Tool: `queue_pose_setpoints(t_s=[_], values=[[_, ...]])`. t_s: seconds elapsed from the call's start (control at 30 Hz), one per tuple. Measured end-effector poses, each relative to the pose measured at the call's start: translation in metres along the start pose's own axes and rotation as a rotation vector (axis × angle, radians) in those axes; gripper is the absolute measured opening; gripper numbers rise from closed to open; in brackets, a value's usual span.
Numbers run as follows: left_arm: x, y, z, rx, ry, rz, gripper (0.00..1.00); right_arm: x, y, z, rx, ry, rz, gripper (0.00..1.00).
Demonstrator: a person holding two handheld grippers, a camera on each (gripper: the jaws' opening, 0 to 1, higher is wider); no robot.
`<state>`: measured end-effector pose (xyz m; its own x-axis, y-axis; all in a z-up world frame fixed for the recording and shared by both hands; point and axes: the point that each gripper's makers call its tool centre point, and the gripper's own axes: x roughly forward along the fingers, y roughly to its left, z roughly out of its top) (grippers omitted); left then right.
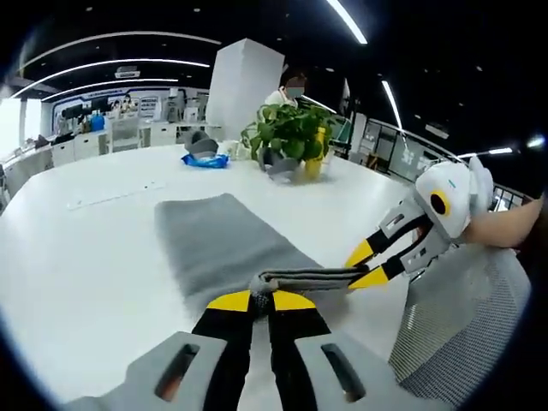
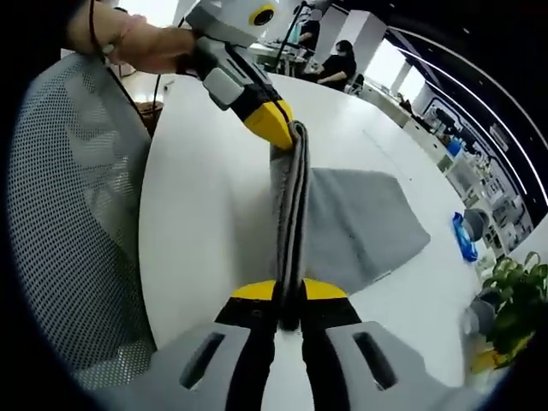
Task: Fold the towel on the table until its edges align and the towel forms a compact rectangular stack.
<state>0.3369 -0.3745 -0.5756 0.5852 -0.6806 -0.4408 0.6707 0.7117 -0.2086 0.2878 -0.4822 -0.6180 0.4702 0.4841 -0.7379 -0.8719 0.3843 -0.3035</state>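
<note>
On the white table [image 1: 77, 257] lies the grey towel [image 1: 223, 244]; my left gripper [image 1: 261, 300] and right gripper [image 2: 289, 293] both pinch its near edge, fingers closed, lifting it off the surface.

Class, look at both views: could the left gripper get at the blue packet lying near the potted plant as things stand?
Probably not. The left gripper is shut on the grey cloth towel's folded edge, as is the right gripper; the blue packet lies across the white table, beyond the towel.
</note>
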Motion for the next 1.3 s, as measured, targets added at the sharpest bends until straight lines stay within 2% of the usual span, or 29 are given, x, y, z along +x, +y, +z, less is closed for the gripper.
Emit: queue_pose_setpoints(t_s=[0.2,0.3,0.67,0.8,0.87,0.93,0.97,1.03,1.07,1.13,1.23,1.3], values=[[-0.003,0.009,-0.002,-0.038,-0.004,0.027,0.07,-0.001,0.000,0.000,0.020,-0.006,-0.004,0.08],[-0.003,0.010,-0.004,-0.026,0.003,0.044,0.07,0.000,0.002,-0.004,0.021,0.006,0.006,0.09],[-0.003,0.014,-0.004,-0.052,-0.001,0.051,0.07,0.000,0.001,-0.010,0.043,0.023,0.015,0.09],[-0.004,0.017,-0.003,-0.071,-0.010,0.056,0.07,-0.001,-0.001,-0.007,0.106,0.002,0.026,0.06],[-0.006,0.018,-0.001,-0.082,-0.023,0.061,0.07,-0.005,-0.005,-0.001,0.218,-0.050,0.031,0.05],[-0.008,0.021,0.004,-0.101,-0.049,0.065,0.07,-0.013,-0.020,0.006,0.315,-0.130,-0.002,0.04],[-0.009,0.021,0.010,-0.143,-0.081,0.054,0.07,-0.020,-0.030,0.012,0.375,-0.186,-0.027,0.04],[-0.013,0.019,0.020,-0.228,-0.148,0.021,0.07,-0.029,-0.042,0.018,0.445,-0.258,-0.050,0.03],[-0.014,0.019,0.023,-0.243,-0.160,0.013,0.07,-0.034,-0.048,0.021,0.485,-0.303,-0.060,0.03],[-0.017,0.018,0.034,-0.280,-0.228,-0.013,0.07,-0.042,-0.053,0.027,0.510,-0.357,-0.060,0.03],[-0.020,0.016,0.039,-0.285,-0.247,-0.025,0.07,-0.048,-0.056,0.033,0.508,-0.391,-0.071,0.03],[-0.022,0.014,0.043,-0.300,-0.272,-0.044,0.07,-0.051,-0.059,0.036,0.550,-0.429,-0.063,0.03]])
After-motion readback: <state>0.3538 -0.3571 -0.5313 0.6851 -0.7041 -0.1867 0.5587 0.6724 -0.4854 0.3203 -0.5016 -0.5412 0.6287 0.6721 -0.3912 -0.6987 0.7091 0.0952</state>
